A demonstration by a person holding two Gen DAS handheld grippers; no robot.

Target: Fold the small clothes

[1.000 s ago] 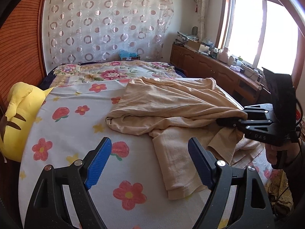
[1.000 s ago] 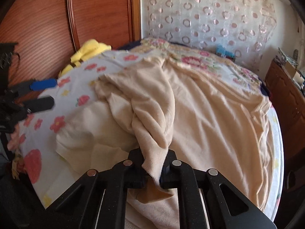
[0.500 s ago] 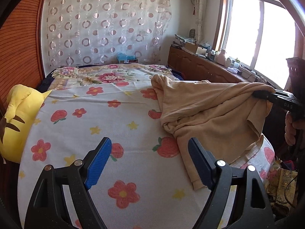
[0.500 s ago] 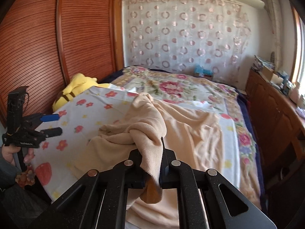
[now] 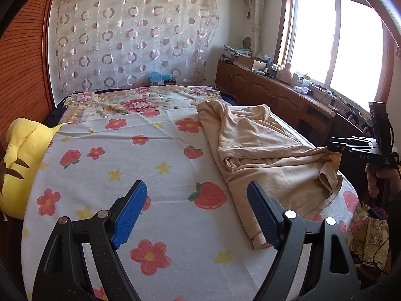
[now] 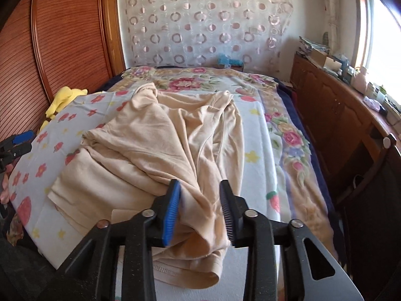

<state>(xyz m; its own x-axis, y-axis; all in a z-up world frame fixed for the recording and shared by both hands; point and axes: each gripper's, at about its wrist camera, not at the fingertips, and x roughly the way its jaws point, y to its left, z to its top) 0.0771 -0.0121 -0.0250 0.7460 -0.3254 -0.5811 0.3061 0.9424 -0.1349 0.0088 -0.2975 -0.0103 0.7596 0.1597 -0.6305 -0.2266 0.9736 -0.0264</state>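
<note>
A beige garment (image 5: 265, 155) lies crumpled on the right side of the bed, also seen spread across the bed in the right wrist view (image 6: 160, 145). My right gripper (image 6: 200, 210) is open, its blue pads standing either side of a fold of the cloth without pinching it; in the left wrist view it (image 5: 335, 148) sits at the garment's right edge. My left gripper (image 5: 195, 210) is open and empty above the flowered sheet (image 5: 120, 165), left of the garment's lower end.
A yellow plush toy (image 5: 17, 165) lies at the bed's left edge against a wooden wardrobe (image 6: 65, 35). A wooden cabinet (image 5: 280, 95) with clutter runs under the window on the right. A dotted curtain (image 5: 130, 40) hangs behind the bed.
My right gripper pulled the garment to the right side of the bed, lowered it and opened, letting go of the cloth. My left gripper stayed open in place.
</note>
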